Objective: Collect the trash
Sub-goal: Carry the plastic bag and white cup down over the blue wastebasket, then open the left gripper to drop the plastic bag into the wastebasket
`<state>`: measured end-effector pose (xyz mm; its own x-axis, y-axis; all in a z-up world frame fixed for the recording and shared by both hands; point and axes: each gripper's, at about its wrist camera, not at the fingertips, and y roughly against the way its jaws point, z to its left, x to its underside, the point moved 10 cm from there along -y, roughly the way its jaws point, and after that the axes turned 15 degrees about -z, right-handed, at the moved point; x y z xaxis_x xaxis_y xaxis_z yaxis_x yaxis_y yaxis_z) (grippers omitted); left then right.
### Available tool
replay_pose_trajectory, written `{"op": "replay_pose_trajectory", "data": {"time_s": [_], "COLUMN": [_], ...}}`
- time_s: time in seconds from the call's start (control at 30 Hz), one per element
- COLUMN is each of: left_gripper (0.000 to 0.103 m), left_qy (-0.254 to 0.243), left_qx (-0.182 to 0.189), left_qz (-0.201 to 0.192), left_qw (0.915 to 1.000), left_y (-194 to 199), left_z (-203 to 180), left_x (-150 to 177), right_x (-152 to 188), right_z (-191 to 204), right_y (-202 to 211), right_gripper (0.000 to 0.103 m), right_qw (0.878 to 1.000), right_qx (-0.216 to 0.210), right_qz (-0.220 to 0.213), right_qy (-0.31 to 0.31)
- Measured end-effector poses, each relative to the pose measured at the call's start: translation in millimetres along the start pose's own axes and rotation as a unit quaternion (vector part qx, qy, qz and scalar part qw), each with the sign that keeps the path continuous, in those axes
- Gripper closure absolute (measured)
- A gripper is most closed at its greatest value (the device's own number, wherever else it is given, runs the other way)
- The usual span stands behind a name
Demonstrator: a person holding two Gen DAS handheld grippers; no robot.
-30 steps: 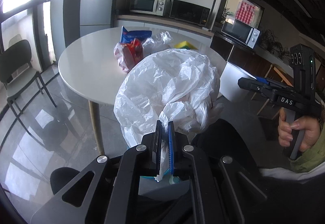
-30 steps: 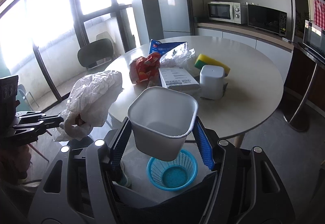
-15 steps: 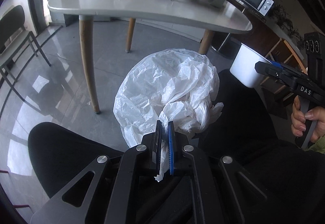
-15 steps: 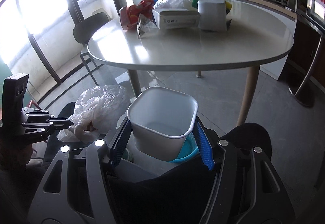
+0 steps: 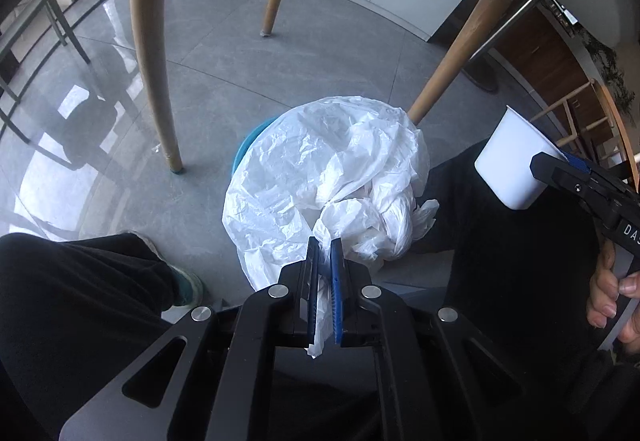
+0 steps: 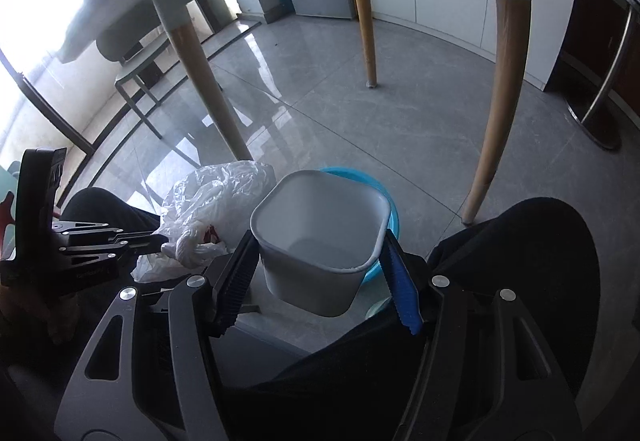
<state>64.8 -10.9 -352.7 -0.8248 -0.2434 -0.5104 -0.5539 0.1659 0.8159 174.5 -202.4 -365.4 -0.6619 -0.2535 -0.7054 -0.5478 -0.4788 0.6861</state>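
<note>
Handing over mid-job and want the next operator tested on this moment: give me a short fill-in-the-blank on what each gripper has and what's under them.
1. The left gripper is shut on a crumpled white plastic ____.
2. The right gripper grips an empty white ____ by its sides.
3. On the floor below both stands a basket coloured ____.
4. The table legs are made of ____.

Missing words: bag; tub; blue; wood

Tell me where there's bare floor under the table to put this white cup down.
Bare grey floor runs between the three wooden table legs, behind the blue basket. More lies left of the basket, toward the chair. It is crowded nearest the person: the plastic bag, white cup, basket and both knees bunch together.
</note>
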Motion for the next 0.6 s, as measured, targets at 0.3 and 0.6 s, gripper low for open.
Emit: {"op": "replay_pose_trajectory", "data": {"time_s": [0.3,0.6], "left_gripper": [0.098,0.098], "left_qy": [0.036,0.070], "left_qx": [-0.014,-0.016], "left_qz": [0.025,0.051], "left_qw": [0.9990,0.9961], "left_y": [-42.3,-85.6], "left_z": [9.1,24.0], "left_x": [-5.9,-7.5], "right_x": [19.0,30.9], "right_z": [-5.7,-18.7], "right_y": [-69.3,-133.4], "right_gripper": [0.045,0.045], "right_qw": [0.998,0.992], "right_qx": [0.023,0.036], "right_qz": [0.061,0.108], "right_qy": [-0.015,-0.054]}}
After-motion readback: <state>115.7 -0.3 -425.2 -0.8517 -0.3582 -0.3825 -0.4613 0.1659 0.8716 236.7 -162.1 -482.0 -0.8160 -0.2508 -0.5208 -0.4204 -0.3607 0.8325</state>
